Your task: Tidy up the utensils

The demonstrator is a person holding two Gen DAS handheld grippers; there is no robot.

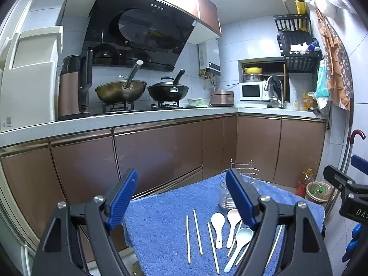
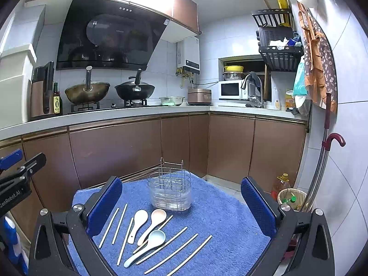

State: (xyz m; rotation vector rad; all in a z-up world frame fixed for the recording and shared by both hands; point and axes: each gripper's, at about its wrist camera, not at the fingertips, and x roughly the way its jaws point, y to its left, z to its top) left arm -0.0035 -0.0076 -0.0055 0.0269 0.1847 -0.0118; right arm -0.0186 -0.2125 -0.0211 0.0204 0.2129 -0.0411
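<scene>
Currently lying loose on blue towel [image 2: 220,218]: chopsticks [image 2: 171,245] and three spoons [image 2: 147,232], long axes running toward wire holder [image 2: 170,191] beyond, just below and between spread, empty right gripper [image 2: 181,204], nearer than left gripper [image 1: 184,197], likewise spreading wide.

I am looking into a lived-in home kitchen. A gas stove [image 2: 108,107] carries two woks: a brass-coloured one [image 2: 87,94] and a black one [image 2: 134,90], under a slanted black range hood [image 2: 110,34]. Brown cabinets [image 2: 115,147] run beneath an L-shaped white worktop [image 2: 138,111]. On it I see a microwave [image 2: 231,89], a rice cooker [image 2: 199,96], a tall kettle [image 2: 42,89] and a sink tap [image 2: 251,85]. A water heater [image 2: 188,54] hangs on the tiled wall, and an apron [image 2: 318,55] hangs at the right.
</scene>
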